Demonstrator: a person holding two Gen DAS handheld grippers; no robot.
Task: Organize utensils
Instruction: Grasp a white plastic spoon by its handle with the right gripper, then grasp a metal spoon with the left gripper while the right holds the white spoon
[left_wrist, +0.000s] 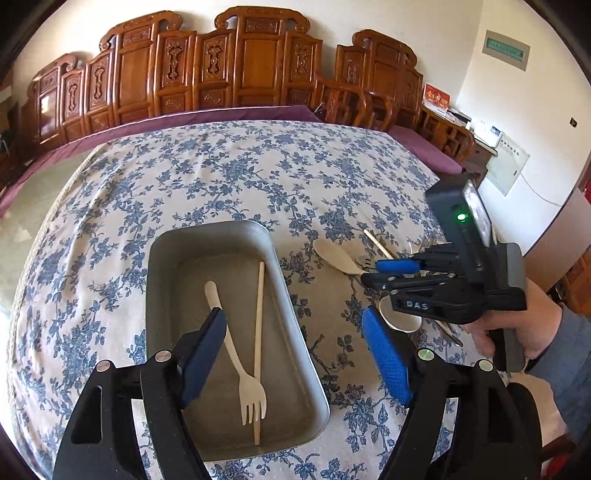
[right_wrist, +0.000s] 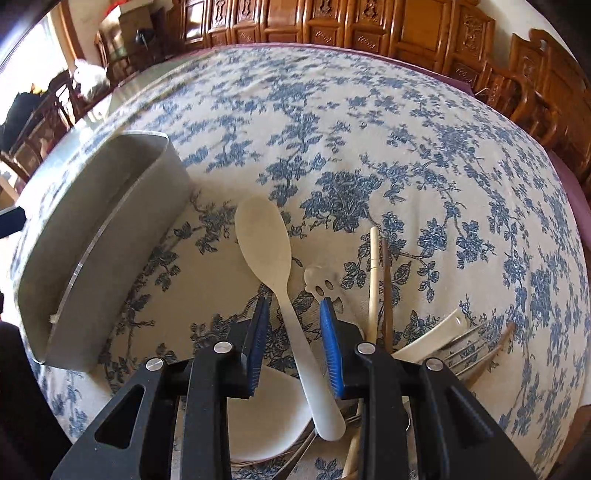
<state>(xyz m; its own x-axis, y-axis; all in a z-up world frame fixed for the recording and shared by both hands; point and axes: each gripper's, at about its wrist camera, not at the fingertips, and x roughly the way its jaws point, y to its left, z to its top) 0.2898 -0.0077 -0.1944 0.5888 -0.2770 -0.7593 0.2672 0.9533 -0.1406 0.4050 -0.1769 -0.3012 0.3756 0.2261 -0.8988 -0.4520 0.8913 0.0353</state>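
Observation:
A grey metal tray sits on the floral tablecloth and holds a pale fork and one chopstick. My left gripper is open and empty, just above the tray's near end. To the tray's right lies a pile of utensils. My right gripper is open, its blue pads on either side of the handle of a pale spoon, not closed on it. The spoon also shows in the left wrist view, with the right gripper over the pile. The tray's side wall is at left.
Beside the spoon lie a slotted spoon, chopsticks, a white flat ladle, metal forks and a white handle. Carved wooden chairs line the table's far side. The tablecloth stretches beyond the tray.

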